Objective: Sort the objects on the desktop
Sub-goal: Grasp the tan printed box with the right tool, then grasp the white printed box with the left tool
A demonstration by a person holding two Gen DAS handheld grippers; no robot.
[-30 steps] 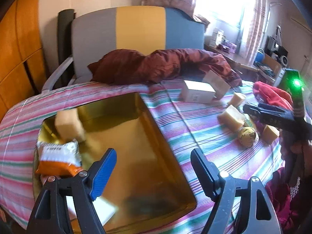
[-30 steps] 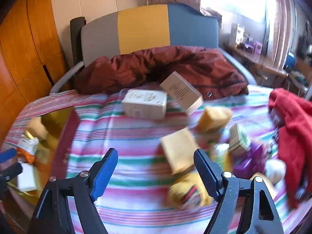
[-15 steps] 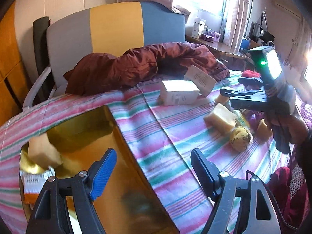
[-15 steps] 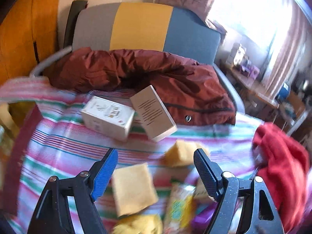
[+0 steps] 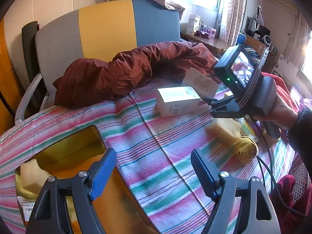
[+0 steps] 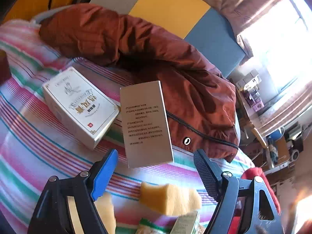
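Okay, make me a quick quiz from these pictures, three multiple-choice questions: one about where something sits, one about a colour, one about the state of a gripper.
1. Where does the pale sponge block lie?
A. in the gold metal tray
B. on the maroon jacket
C. on the chair

2. What colour is the tall rectangular carton with printed text?
A. silver-grey
B. green
C. black

3. The right gripper is:
A. open and empty
B. shut on a box
C. holding a sponge

Answers: 1 A, it rests inside the tray; 2 A, its face is silver-grey; 3 A, fingers spread with nothing between.

The right tool [image 6: 155, 172] gapes empty before a silver box [image 6: 146, 124] leaning beside a white box [image 6: 80, 107].
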